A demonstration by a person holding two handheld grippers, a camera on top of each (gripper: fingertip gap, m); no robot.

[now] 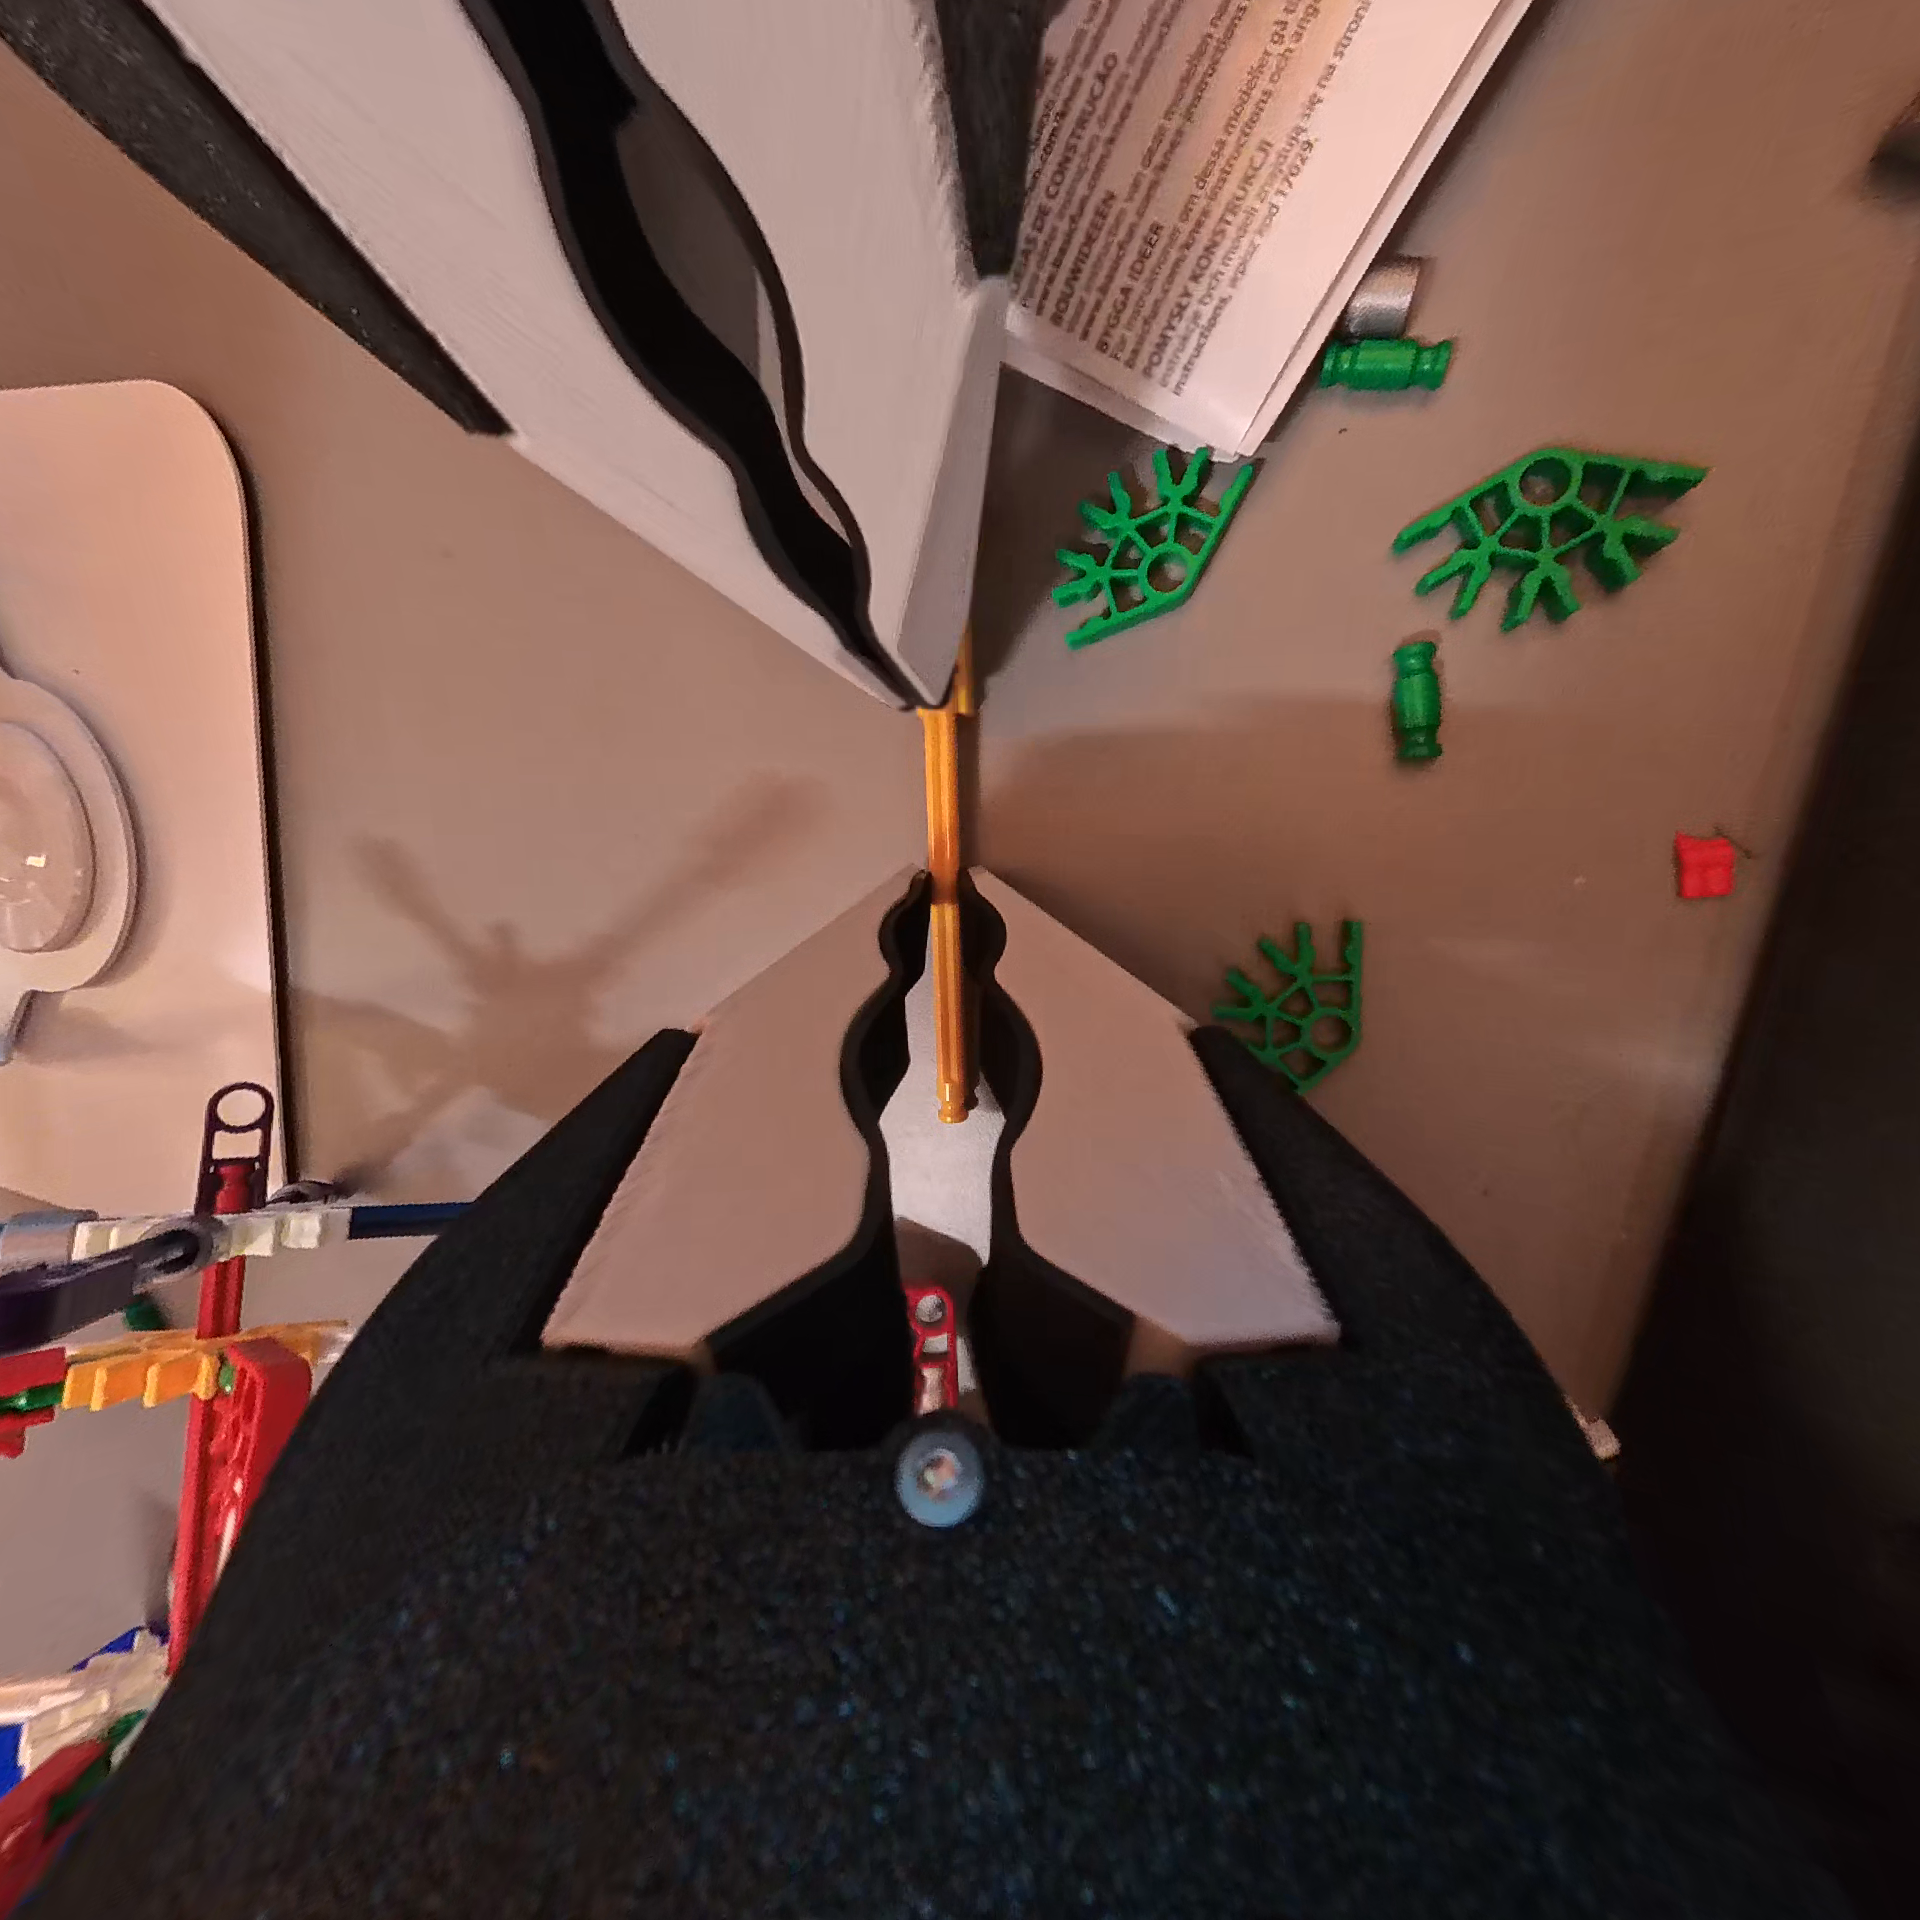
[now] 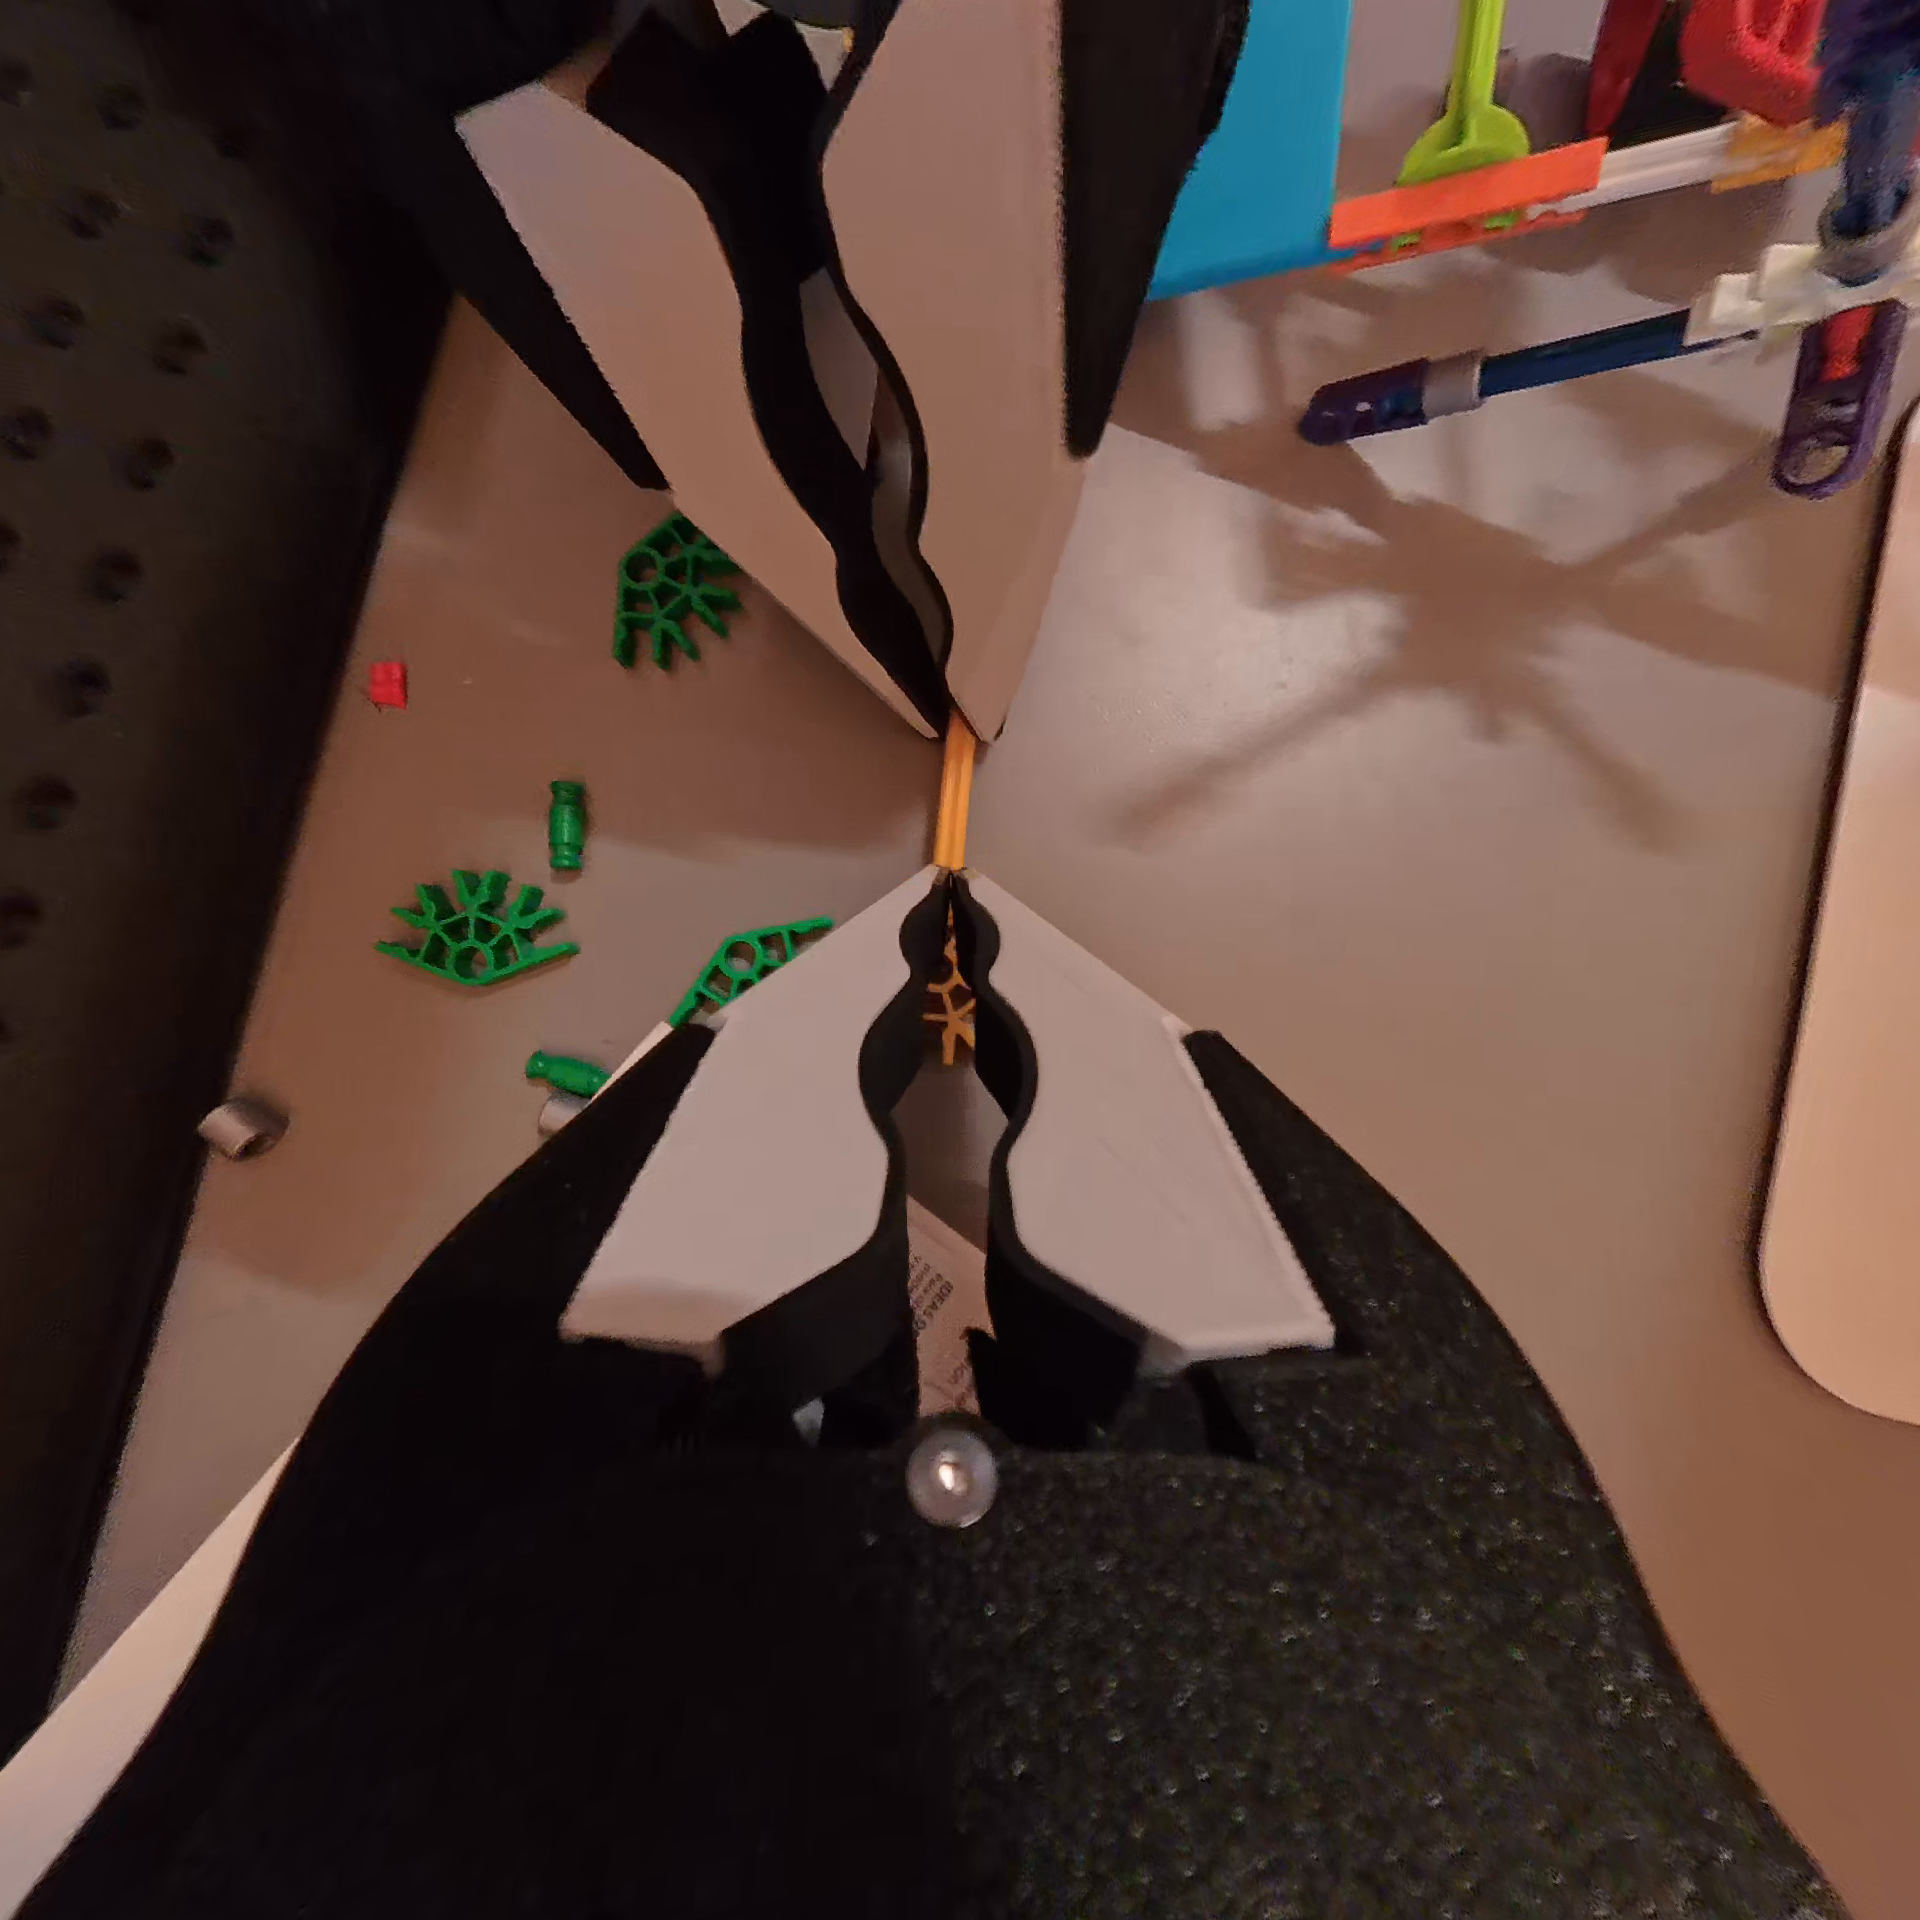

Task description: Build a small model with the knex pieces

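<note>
Now your left gripper (image 1: 943,883) is clamped on one end of the orange rod (image 1: 943,800), your right gripper (image 2: 948,883) pinching the other end beside a yellow connector (image 2: 948,1003); both hover above the table (image 2: 1351,935), green connectors (image 1: 1148,545) scattered nearby.

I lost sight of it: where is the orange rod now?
In both wrist views the orange rod spans the centre gap, clamped between left tongs and right tongs, above the tan table.
</note>
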